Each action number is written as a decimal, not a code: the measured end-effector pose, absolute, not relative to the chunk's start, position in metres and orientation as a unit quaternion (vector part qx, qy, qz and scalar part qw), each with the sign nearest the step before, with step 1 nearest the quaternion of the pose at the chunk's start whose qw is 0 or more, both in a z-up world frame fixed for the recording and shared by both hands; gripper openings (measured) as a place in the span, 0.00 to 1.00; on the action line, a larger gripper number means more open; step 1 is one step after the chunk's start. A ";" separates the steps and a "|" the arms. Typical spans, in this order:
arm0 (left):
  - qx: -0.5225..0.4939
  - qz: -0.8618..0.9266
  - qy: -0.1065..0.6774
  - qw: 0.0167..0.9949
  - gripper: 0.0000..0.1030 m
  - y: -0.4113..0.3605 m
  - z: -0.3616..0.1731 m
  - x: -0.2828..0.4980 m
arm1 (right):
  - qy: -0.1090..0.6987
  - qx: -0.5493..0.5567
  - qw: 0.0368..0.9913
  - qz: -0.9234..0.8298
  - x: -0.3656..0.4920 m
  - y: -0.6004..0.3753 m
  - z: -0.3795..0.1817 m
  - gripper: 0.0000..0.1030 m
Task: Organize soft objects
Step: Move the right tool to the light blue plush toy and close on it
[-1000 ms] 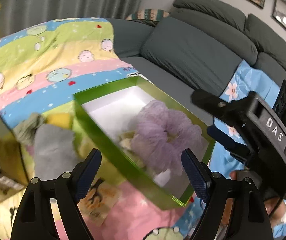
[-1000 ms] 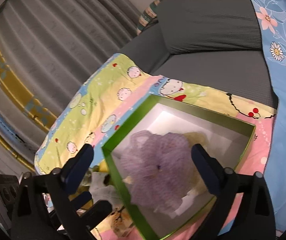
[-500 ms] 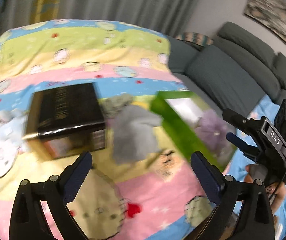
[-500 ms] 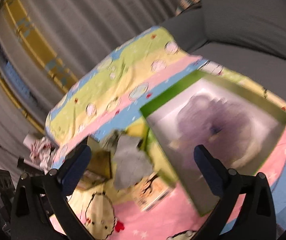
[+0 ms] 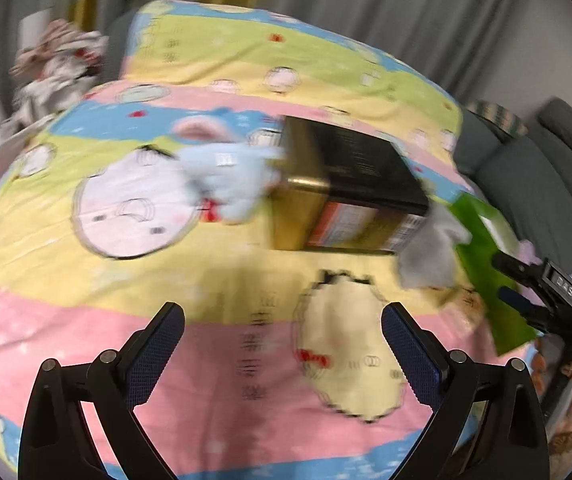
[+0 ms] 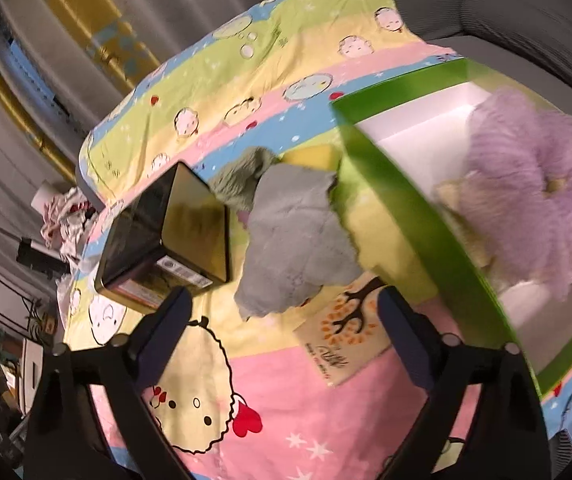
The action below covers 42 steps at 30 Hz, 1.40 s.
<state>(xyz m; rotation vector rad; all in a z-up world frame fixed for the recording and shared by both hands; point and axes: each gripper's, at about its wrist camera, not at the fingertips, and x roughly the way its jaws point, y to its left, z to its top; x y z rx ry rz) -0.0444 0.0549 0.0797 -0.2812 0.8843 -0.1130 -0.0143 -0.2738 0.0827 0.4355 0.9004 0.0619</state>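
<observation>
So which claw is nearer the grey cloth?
Right. The grey cloth lies just beyond the right claw, roughly centred between its empty, closing jaws. The left claw is farther, with the cloth up to its right.

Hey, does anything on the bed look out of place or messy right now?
Yes. A crumpled grey cloth lies loose on the blanket, against the outside of the green box and not in it with the purple plush. A light blue plush lies loose against the dark tin.
</observation>
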 end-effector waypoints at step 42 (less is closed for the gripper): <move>-0.282 0.084 0.410 0.864 0.96 0.211 0.048 -0.056 | 0.446 -0.162 0.871 0.128 0.130 0.086 0.076 0.06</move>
